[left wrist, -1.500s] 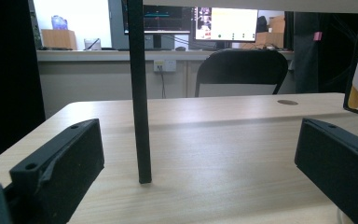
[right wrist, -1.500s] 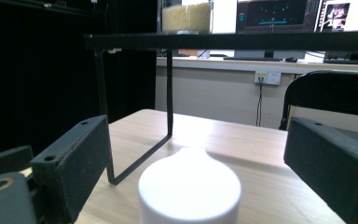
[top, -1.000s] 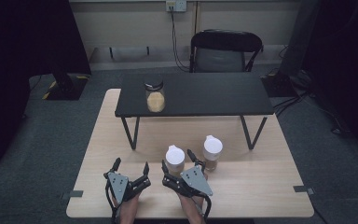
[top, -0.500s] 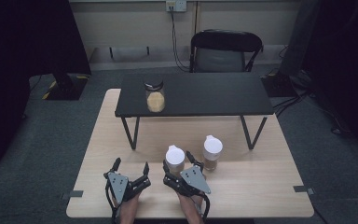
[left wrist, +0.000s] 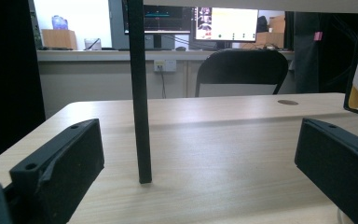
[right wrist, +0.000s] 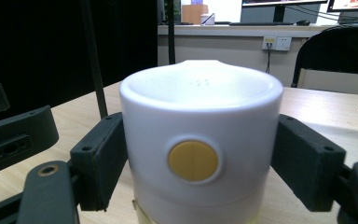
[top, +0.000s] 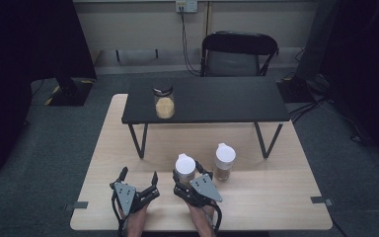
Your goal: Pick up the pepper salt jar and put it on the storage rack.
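Closing my right gripper on the near white-capped jar, on the wooden table just in front of the black shelf.

The jar stands upright between my jaws, long axis vertical, its yellow button facing back at me. The jaws have just been closing and, in the right gripper view, both pads sit against the sides of the white cap. My right hand lies low and level at the table's near edge, pointing forward. My left gripper rests just beside it, jaws wide apart and holding nothing. A second white-capped jar stands near, to the right.
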`<action>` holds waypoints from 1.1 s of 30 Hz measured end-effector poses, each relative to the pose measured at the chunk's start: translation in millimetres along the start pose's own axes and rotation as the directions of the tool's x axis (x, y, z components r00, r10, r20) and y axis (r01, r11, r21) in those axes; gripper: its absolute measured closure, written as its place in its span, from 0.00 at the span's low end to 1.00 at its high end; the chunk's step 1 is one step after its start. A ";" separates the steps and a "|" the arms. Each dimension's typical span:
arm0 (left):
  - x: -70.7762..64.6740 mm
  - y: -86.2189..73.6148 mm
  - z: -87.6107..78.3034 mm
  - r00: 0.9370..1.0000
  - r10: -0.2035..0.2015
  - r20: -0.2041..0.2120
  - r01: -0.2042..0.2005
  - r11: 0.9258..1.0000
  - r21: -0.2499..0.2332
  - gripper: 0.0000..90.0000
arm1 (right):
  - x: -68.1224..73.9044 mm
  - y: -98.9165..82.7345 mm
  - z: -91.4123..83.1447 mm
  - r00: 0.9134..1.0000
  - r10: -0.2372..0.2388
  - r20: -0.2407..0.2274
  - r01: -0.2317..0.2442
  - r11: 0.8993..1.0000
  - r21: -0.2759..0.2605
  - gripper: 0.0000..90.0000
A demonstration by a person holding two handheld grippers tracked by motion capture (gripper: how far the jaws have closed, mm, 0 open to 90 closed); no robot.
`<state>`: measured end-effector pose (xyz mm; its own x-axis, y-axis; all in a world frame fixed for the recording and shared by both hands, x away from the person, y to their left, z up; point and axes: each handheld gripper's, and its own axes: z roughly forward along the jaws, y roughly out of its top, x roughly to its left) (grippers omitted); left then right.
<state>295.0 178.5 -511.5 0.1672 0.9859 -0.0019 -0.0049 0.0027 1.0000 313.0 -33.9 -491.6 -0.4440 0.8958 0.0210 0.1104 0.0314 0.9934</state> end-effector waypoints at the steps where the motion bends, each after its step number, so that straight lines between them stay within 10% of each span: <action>1: 0.0 0.0 0.0 1.000 0.000 0.000 0.000 1.000 0.000 0.01 | -0.2 -0.1 0.5 1.000 -0.004 0.002 0.004 1.000 0.002 0.25; 33: -0.2 0.0 0.0 1.000 0.000 -0.005 0.000 1.000 0.000 0.01 | 1.5 -2.4 1.2 1.000 -0.002 0.004 0.002 1.000 0.012 0.33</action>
<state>295.0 178.3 -511.5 0.1625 0.9867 -0.0018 -0.0051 0.0027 1.0000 313.1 -32.1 -494.1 -0.4409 0.8974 0.0188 0.1205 0.0385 0.9920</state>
